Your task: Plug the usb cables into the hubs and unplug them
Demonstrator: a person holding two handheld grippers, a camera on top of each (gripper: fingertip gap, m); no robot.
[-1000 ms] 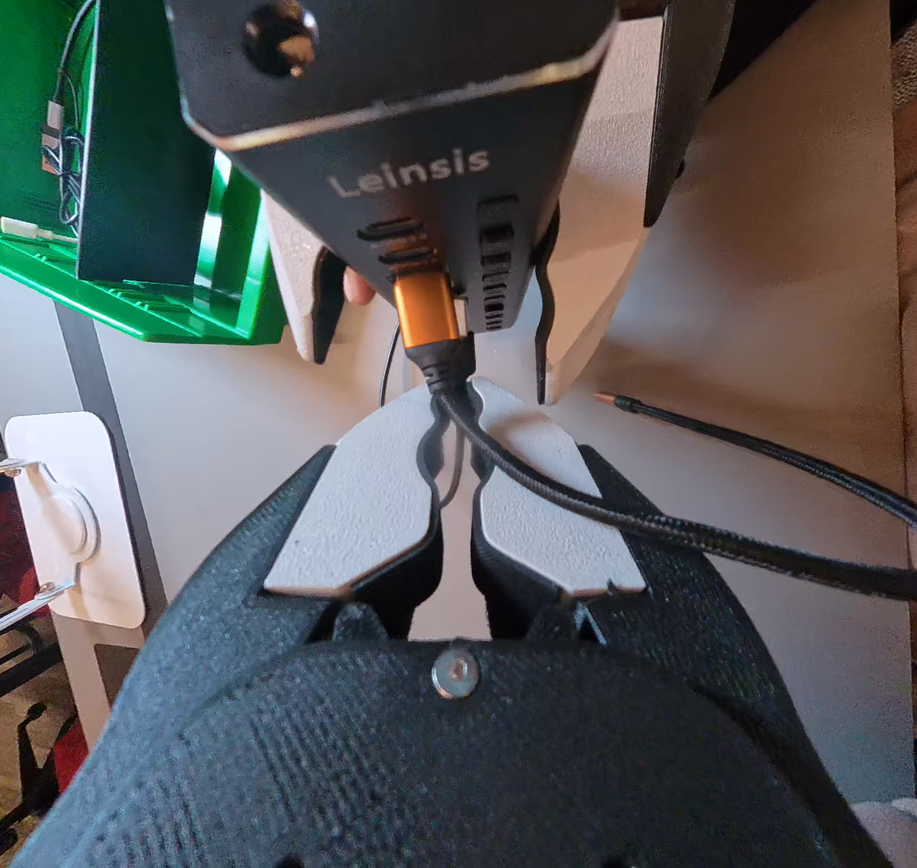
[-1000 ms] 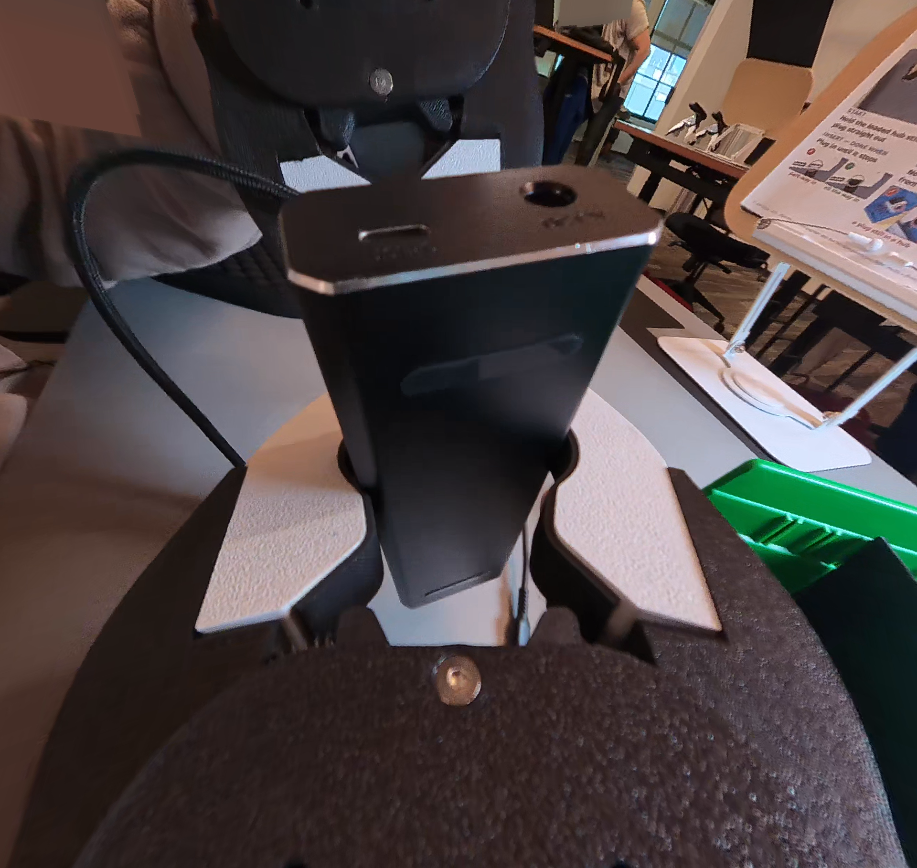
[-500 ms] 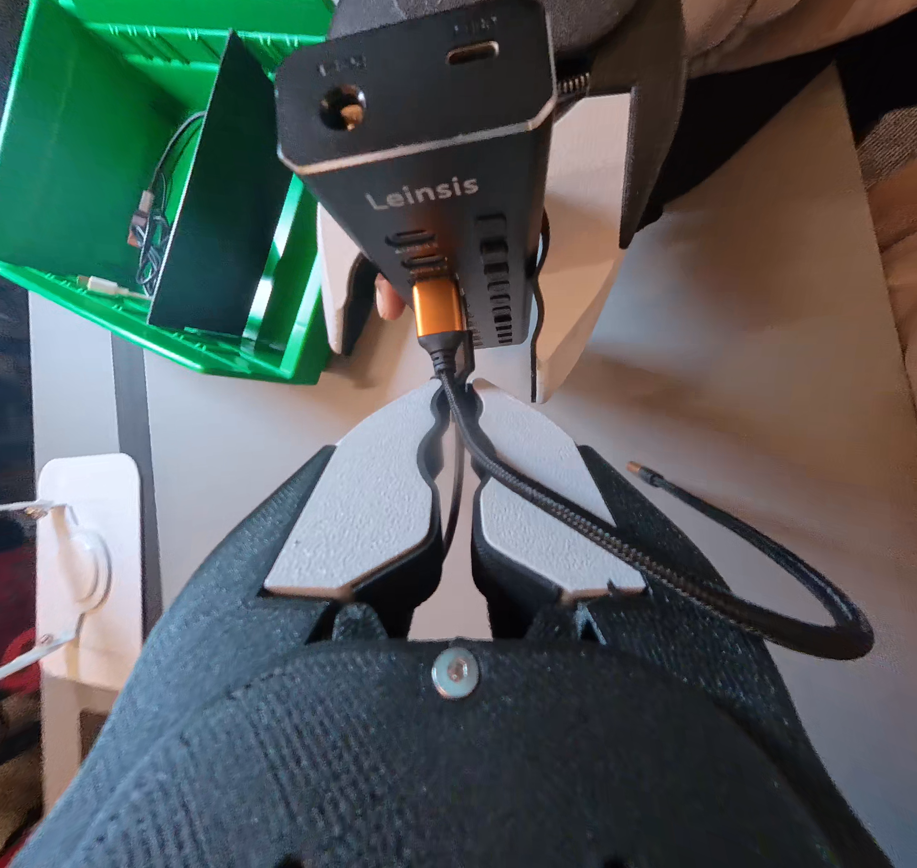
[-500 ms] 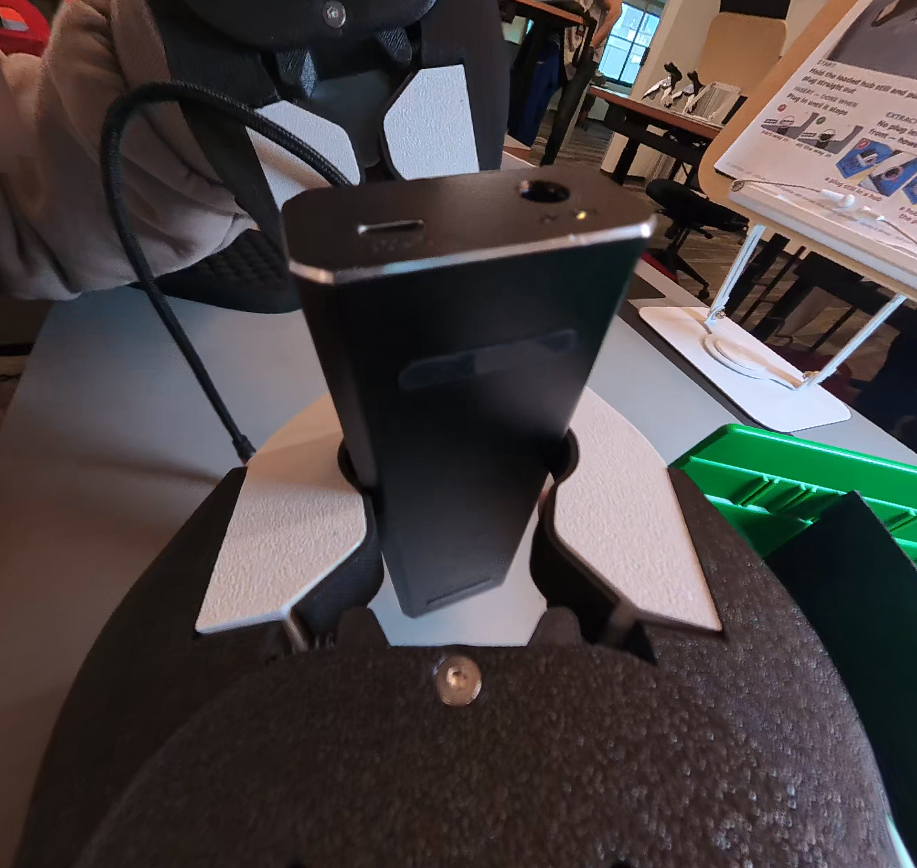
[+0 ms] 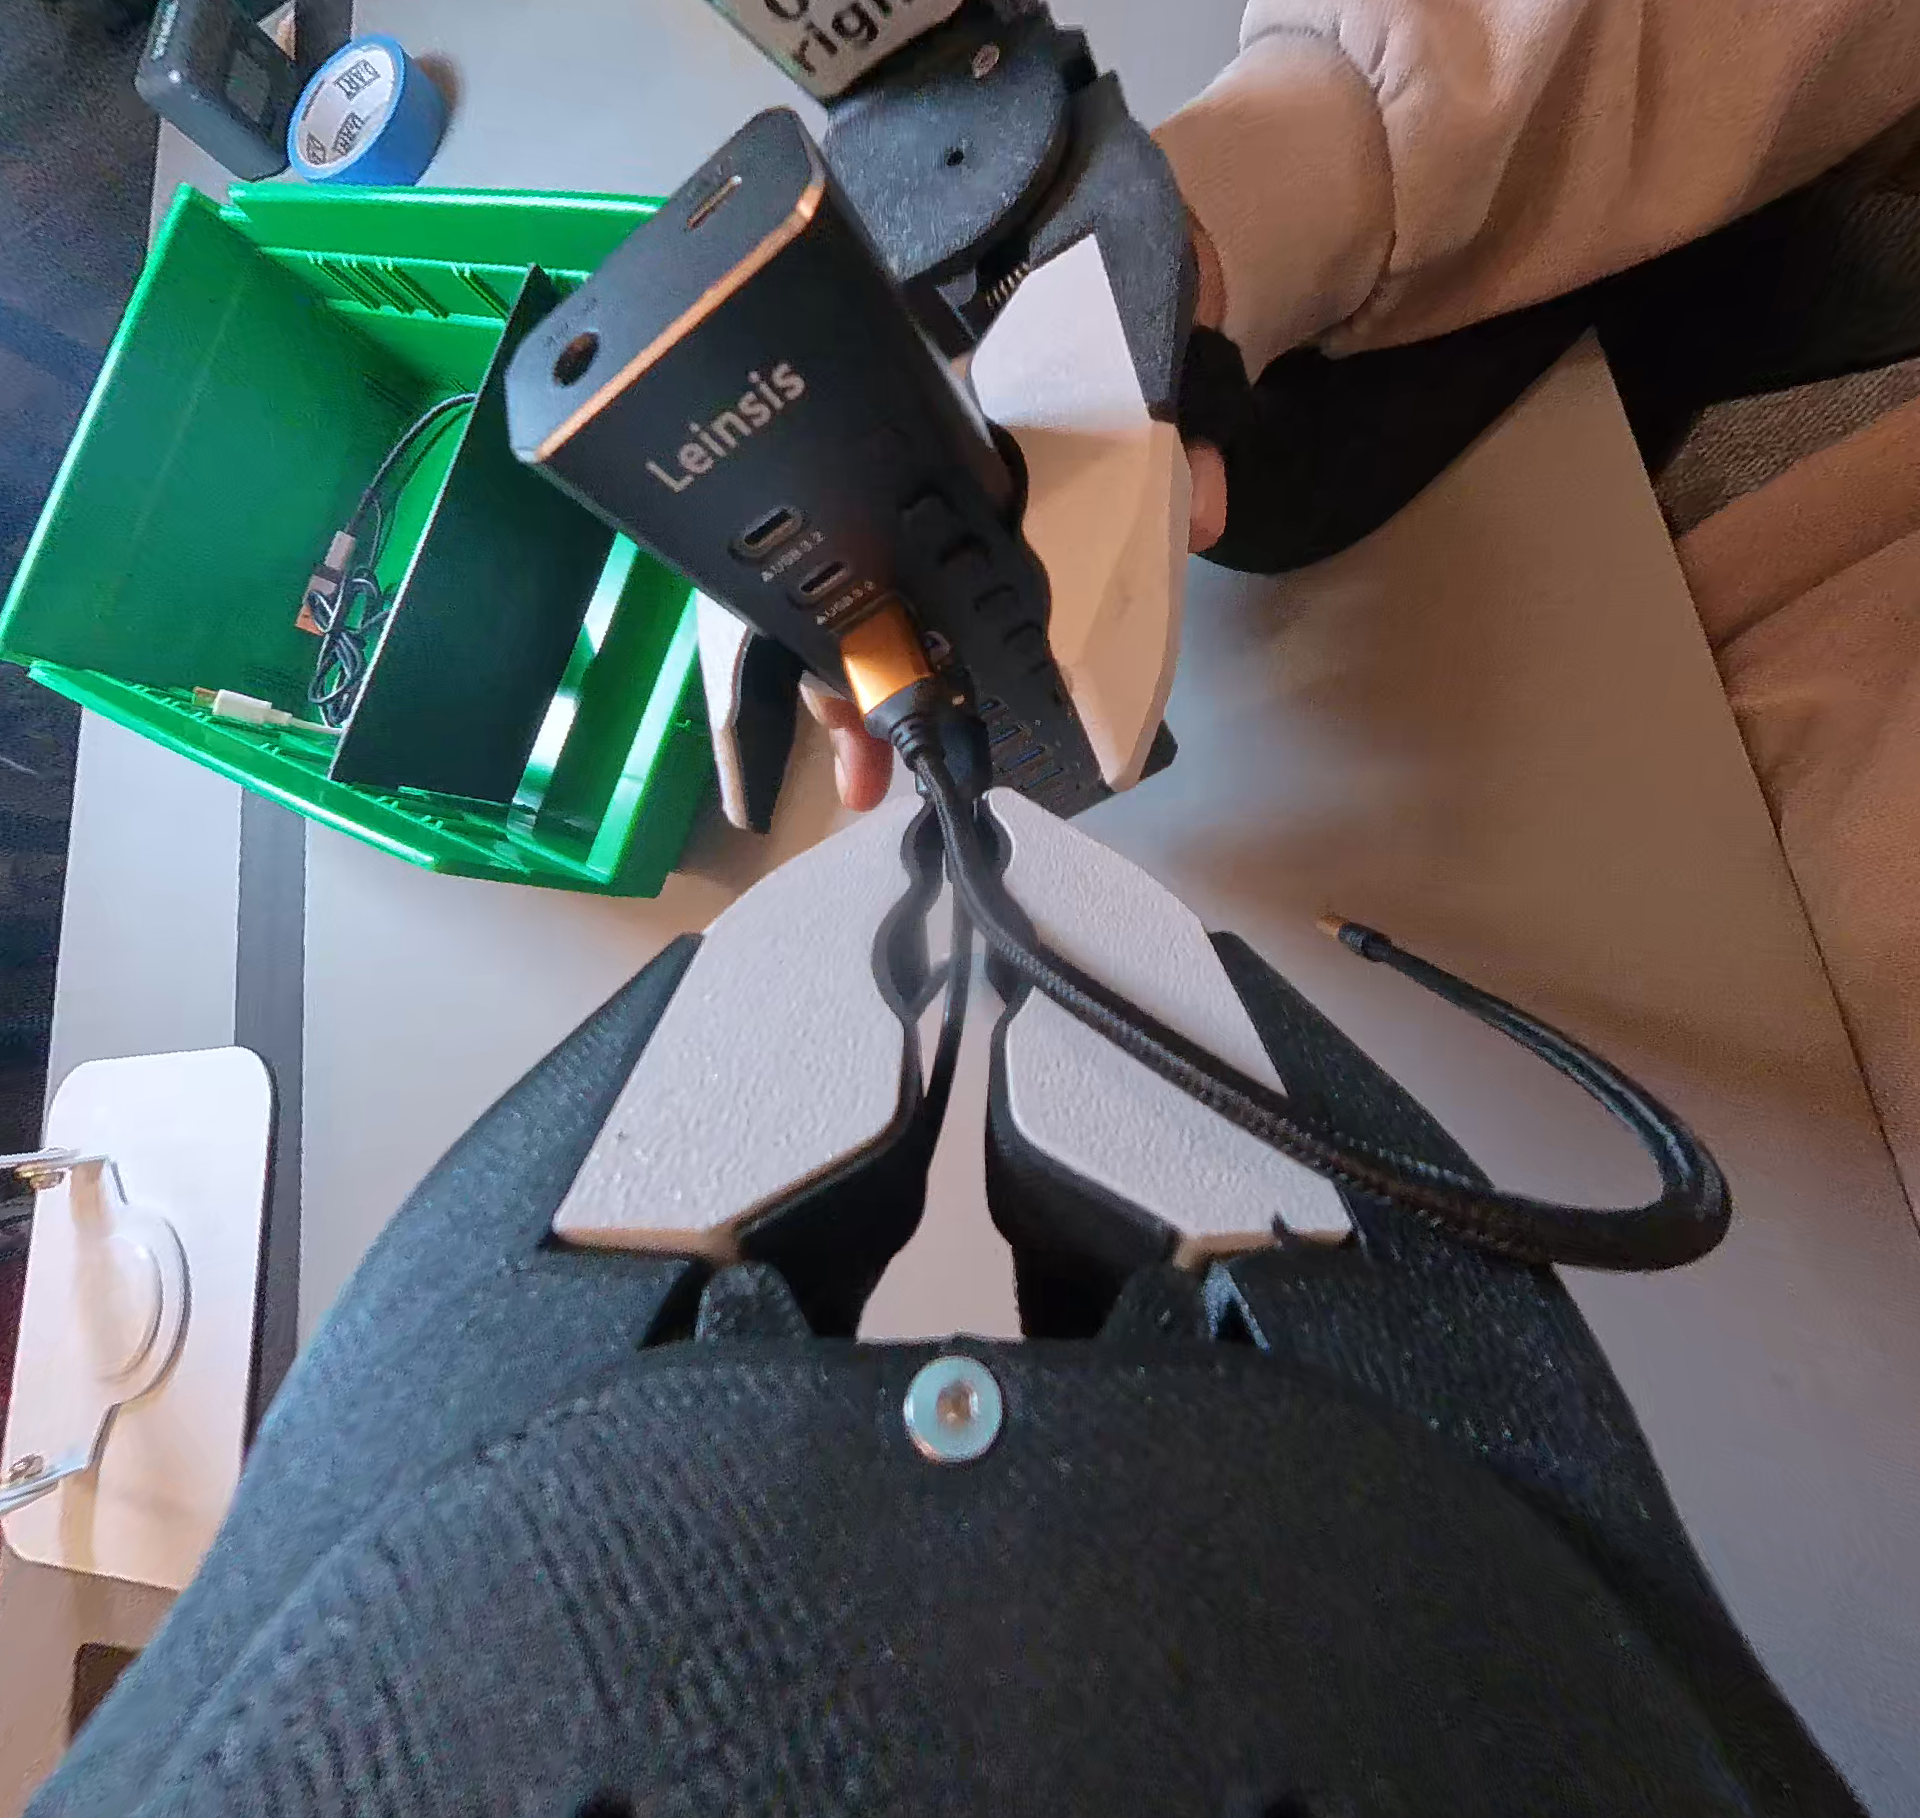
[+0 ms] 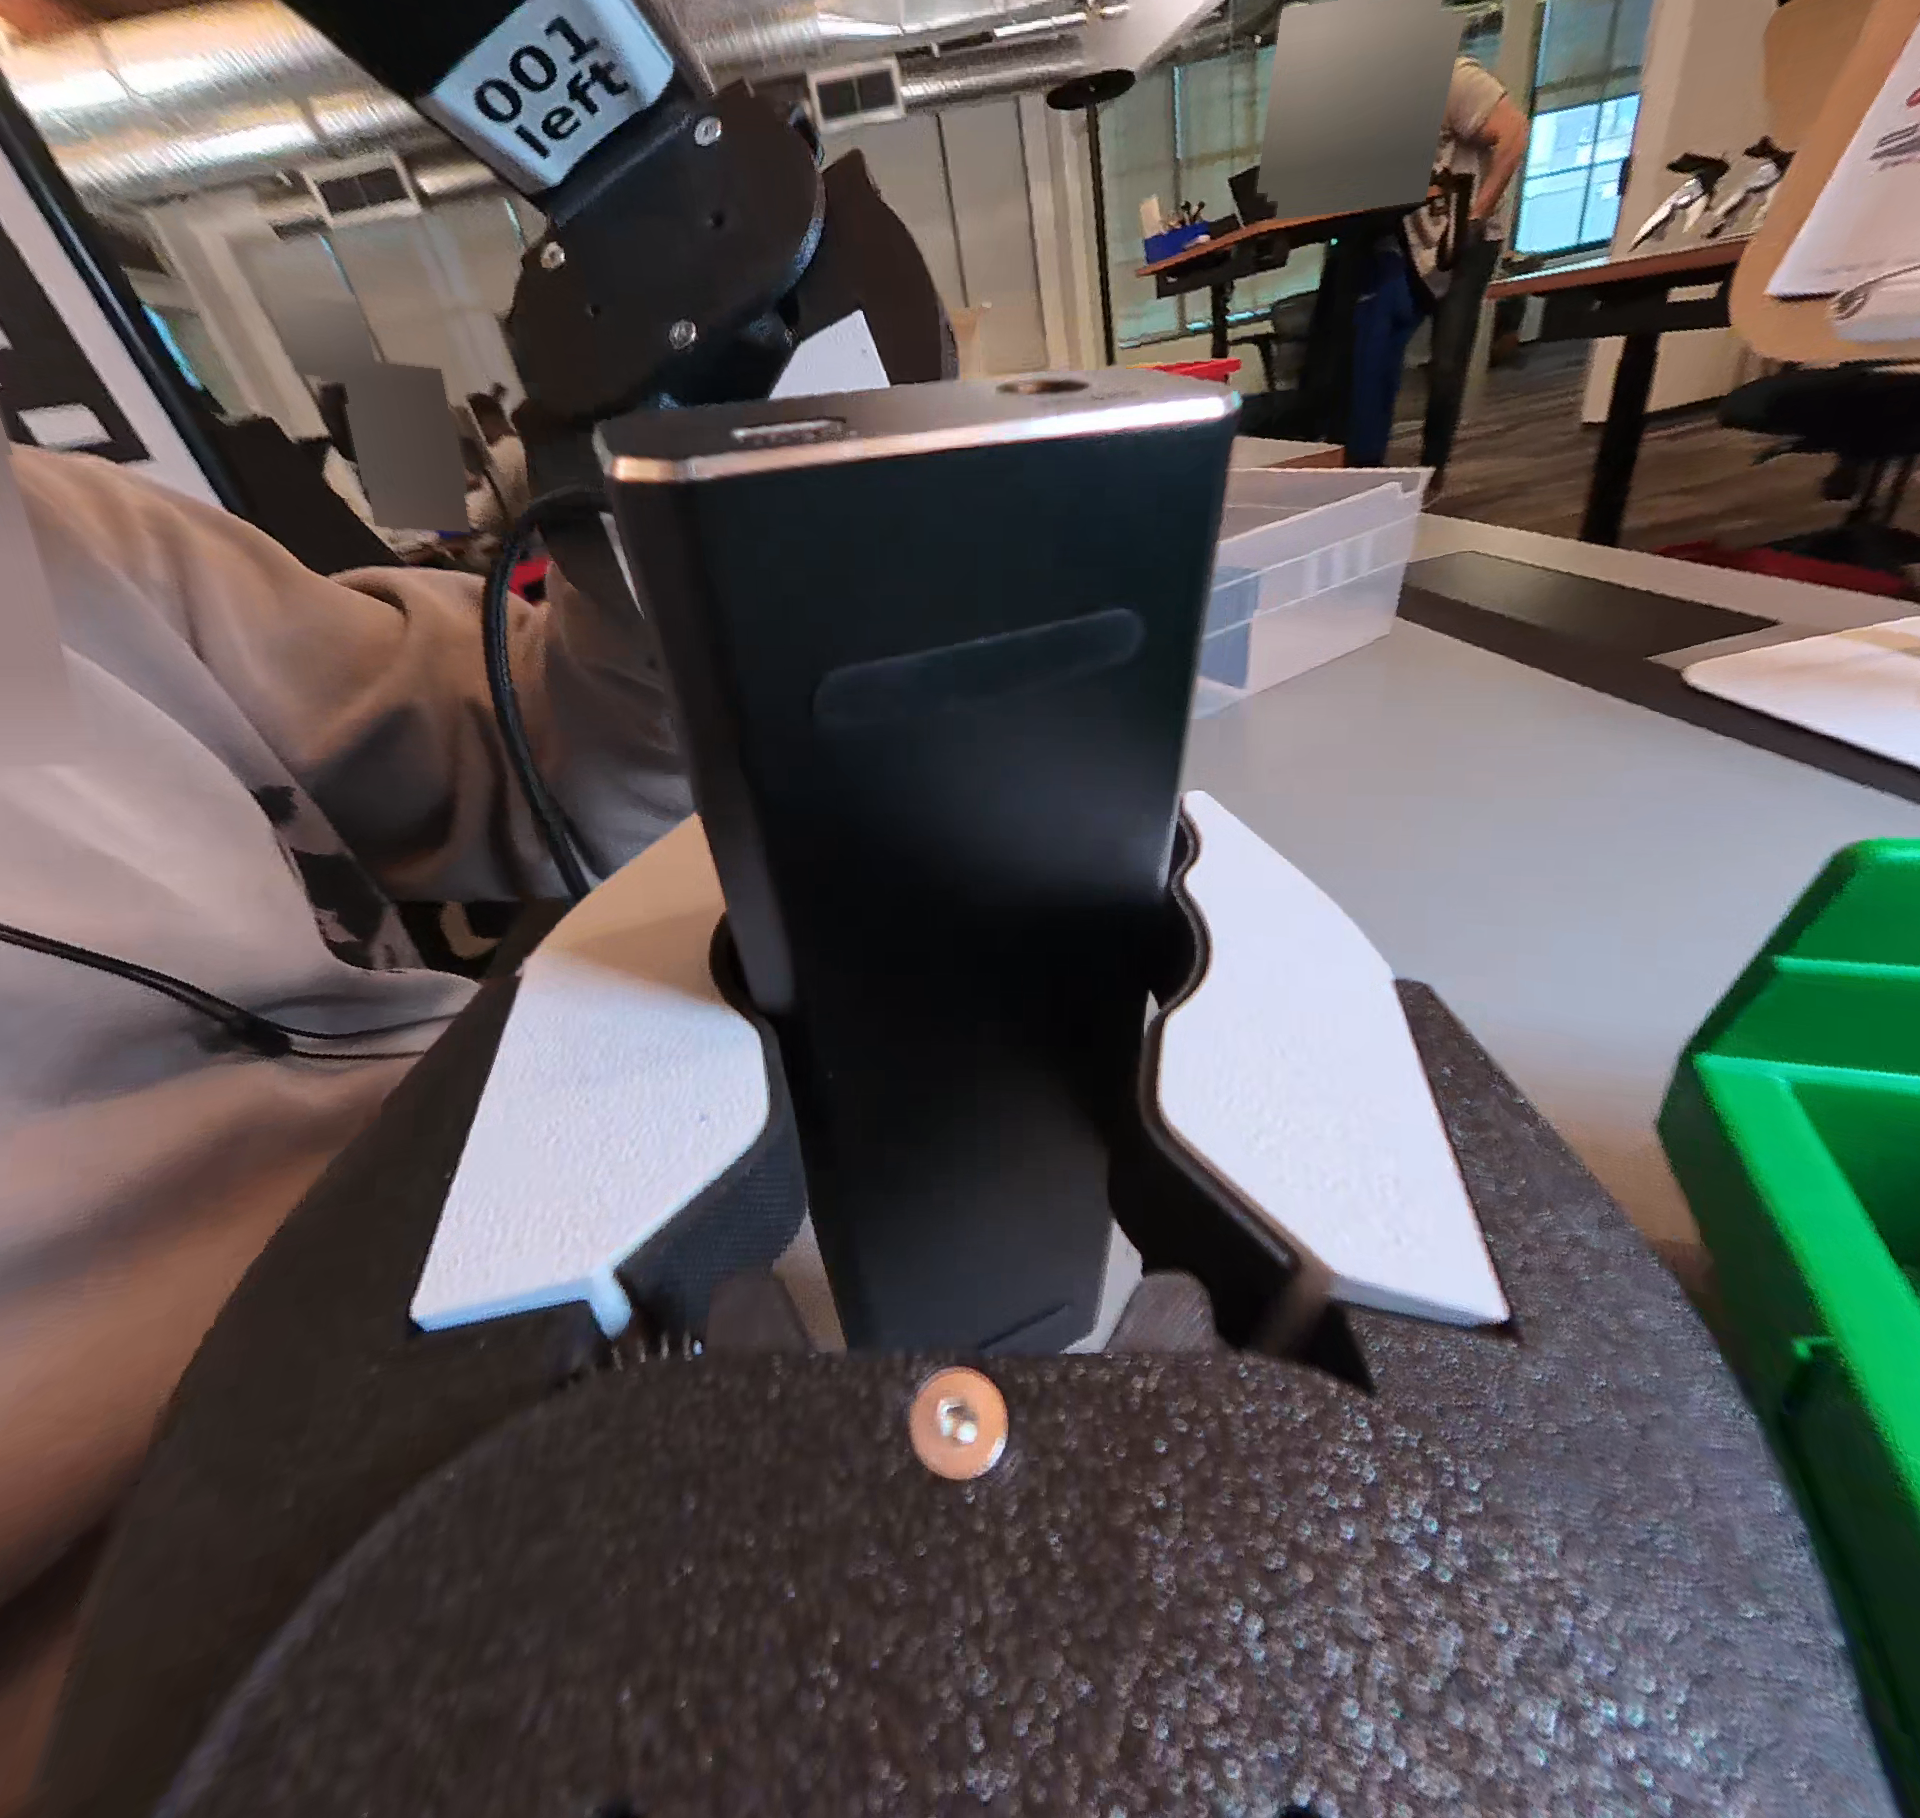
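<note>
Up off the worktop point(image 5: 1455, 729), the black hub point(image 5: 769, 438) is clamped between the white fingers point(image 6: 1299, 1093) of the right tool point(image 6: 966, 1072), which grips its lower body so that it stands tilted, its end face with a slot and a round socket uppermost. Plugged into the hub's port face is a braided black cable point(image 5: 1299, 1114) with an orange-collared plug point(image 5: 883, 662); the plug sits in the third port down, with two oval ports free above it. The left tool point(image 5: 951, 838) is drawn in narrow, its fingertips pinching the cable just behind the plug's strain relief. From there the cable loops out to the right over the worktop, its far tip point(image 5: 1340, 932) lying loose. A green bin point(image 5: 260, 397) with a dark divider stands to the left, with other cables lying in one compartment. Blue tape point(image 5: 358, 111) rests beyond it.
</note>
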